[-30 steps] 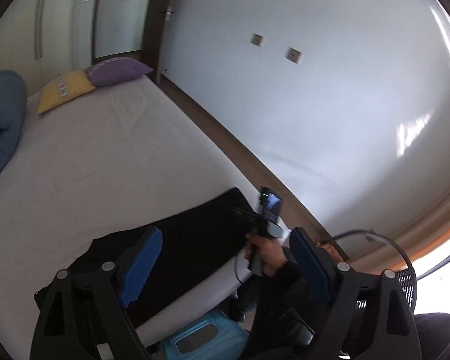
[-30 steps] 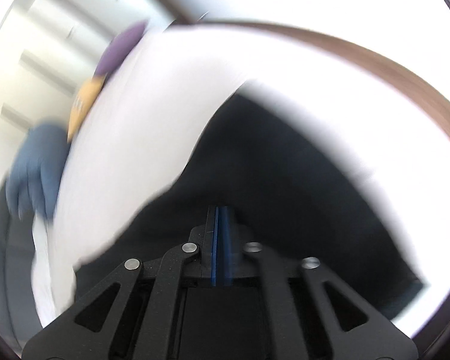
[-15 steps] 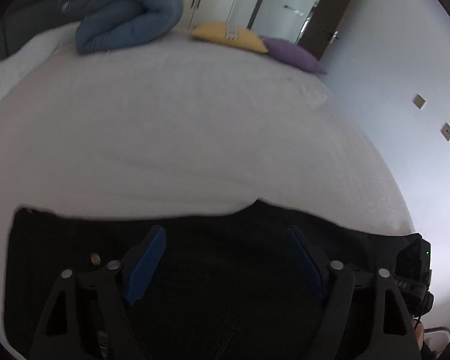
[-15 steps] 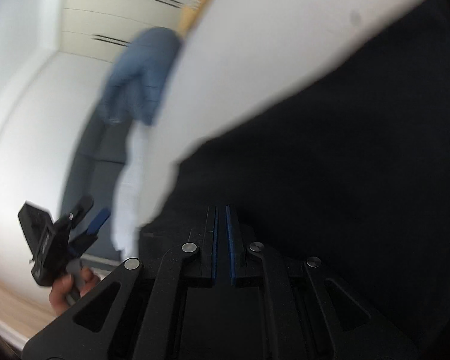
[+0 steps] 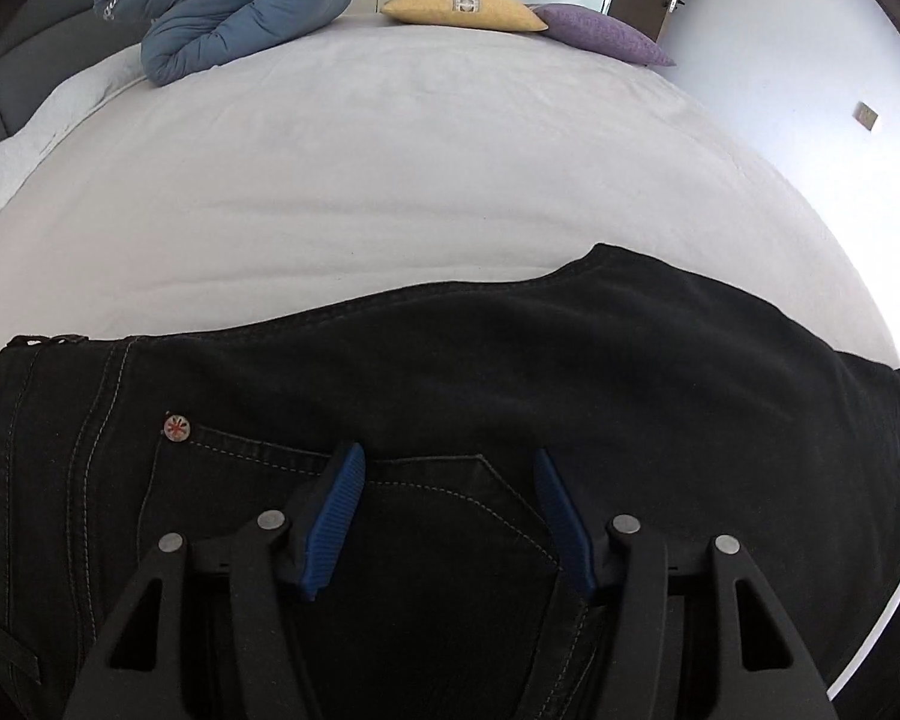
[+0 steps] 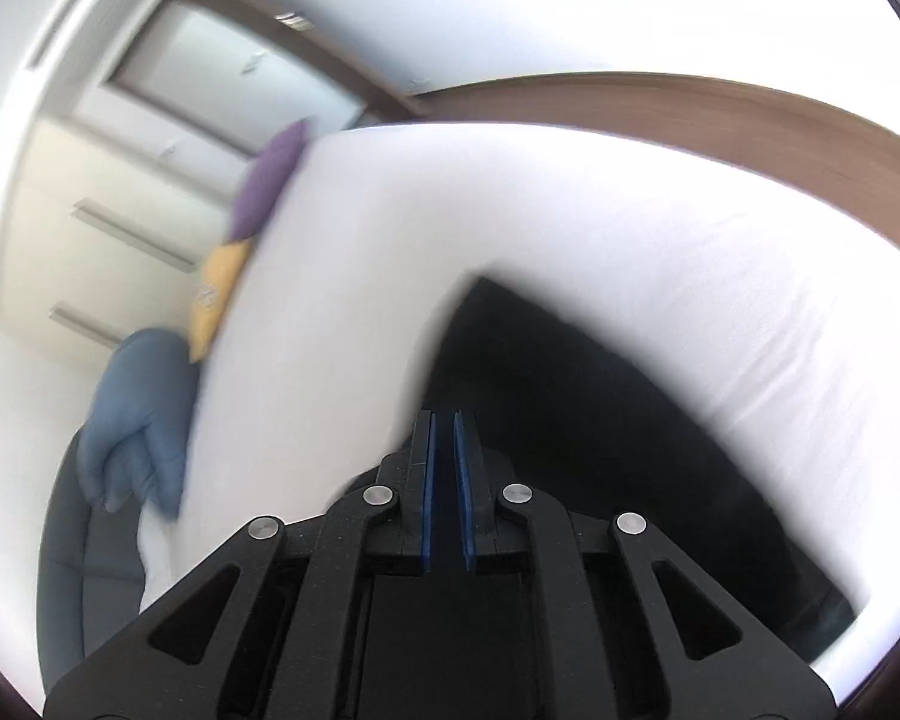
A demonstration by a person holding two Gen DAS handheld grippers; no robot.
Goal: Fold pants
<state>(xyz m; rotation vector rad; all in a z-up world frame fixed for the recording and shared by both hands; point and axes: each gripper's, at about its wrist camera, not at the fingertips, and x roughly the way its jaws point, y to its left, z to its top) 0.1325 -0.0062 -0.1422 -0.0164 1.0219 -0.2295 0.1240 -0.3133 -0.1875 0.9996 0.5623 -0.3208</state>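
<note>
Right wrist view motion-blurred, black pants [image 6: 582, 420] soft-edged, pants [image 5: 450, 372] cut off at lower frame edge

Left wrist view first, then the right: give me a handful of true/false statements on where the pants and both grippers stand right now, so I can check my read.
1. The black pants lie on the white bed. True.
2. The left gripper is clamped shut on the waistband. False: its jaws are wide apart over a back pocket, holding nothing.
3. The right gripper has its pads nearly together, a narrow gap between them. True.
4. A yellow pillow sits beside a purple pillow at the far end. True.
5. The blue duvet covers the pants. False: it is bundled at the far end, apart from them.
</note>
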